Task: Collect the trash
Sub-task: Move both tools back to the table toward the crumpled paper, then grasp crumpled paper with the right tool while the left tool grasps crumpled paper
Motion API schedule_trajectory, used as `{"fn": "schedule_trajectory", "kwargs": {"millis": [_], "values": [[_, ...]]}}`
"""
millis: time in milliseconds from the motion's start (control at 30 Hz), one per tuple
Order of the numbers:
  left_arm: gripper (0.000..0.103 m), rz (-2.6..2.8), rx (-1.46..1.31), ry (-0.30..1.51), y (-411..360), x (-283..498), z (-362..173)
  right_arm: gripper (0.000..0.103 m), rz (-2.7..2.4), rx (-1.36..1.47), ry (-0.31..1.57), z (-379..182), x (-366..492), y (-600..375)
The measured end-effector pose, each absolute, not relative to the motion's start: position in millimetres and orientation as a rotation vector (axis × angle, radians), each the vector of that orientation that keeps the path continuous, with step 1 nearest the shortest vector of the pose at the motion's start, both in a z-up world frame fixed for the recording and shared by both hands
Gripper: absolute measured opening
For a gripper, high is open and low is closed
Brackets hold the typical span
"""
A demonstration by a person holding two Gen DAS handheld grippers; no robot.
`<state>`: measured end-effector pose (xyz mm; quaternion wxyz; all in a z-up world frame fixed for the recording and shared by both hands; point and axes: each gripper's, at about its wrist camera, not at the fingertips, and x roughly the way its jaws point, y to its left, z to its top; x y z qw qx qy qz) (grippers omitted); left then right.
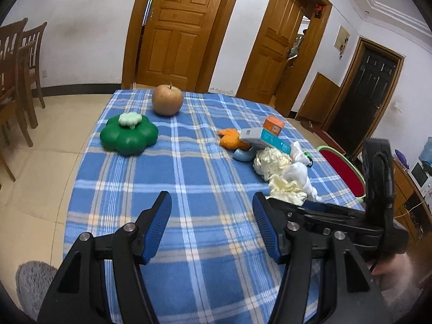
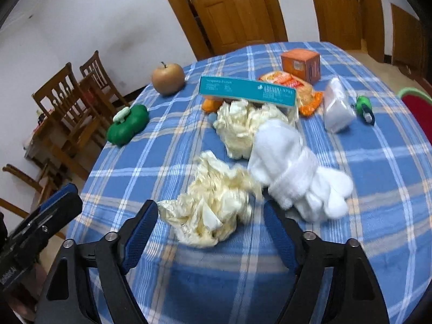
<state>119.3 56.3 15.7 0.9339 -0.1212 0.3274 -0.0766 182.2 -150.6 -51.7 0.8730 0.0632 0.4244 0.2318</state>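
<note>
Jaws apart around crumpled cream wrapper (image 2: 213,210)
Right gripper (image 2: 210,217) straddles it unpinched, lined up to grab; left gripper (image 1: 212,216) hangs apart, empty, over the tablecloth (image 1: 189,162).

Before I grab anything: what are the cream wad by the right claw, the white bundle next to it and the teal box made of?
Cream wad: looks like thin plastic film or a crumpled glove, glossy with sharp creases. White bundle: seems soft knitted fabric, matte and fuzzy, finger-like ends. Teal box: probably printed cardboard, flat faces, crisp edges.
</note>
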Motion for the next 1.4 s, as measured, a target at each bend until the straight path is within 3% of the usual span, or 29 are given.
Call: {"fn": "schedule_trajectory", "kwargs": {"millis": [33,67,167,733,1033,1133,1400], "values": [[0.062,-0.164,-0.245,0.666,56,122,17,0.047,0.481,0.134,0.889,-52,184,-152],[0.062,-0.167,-0.243,0.665,55,124,18,0.032,0.467,0.134,0.898,-54,188,-154],[0.062,-0.183,-0.234,0.667,50,136,20,0.027,0.422,0.174,0.868,-52,191,-170],[0.062,-0.398,-0.261,0.878,-51,227,-9,0.026,0.060,0.221,0.768,-51,193,-282],[0.061,-0.373,-0.292,0.909,-71,261,-22,0.027,0.090,0.202,0.741,-54,184,-288],[0.051,-0.370,-0.305,0.883,-68,262,-22,0.027,0.106,0.231,0.744,-56,185,-291],[0.040,-0.412,-0.249,0.864,-64,243,-20,0.027,0.104,0.225,0.743,-56,185,-290]]}}
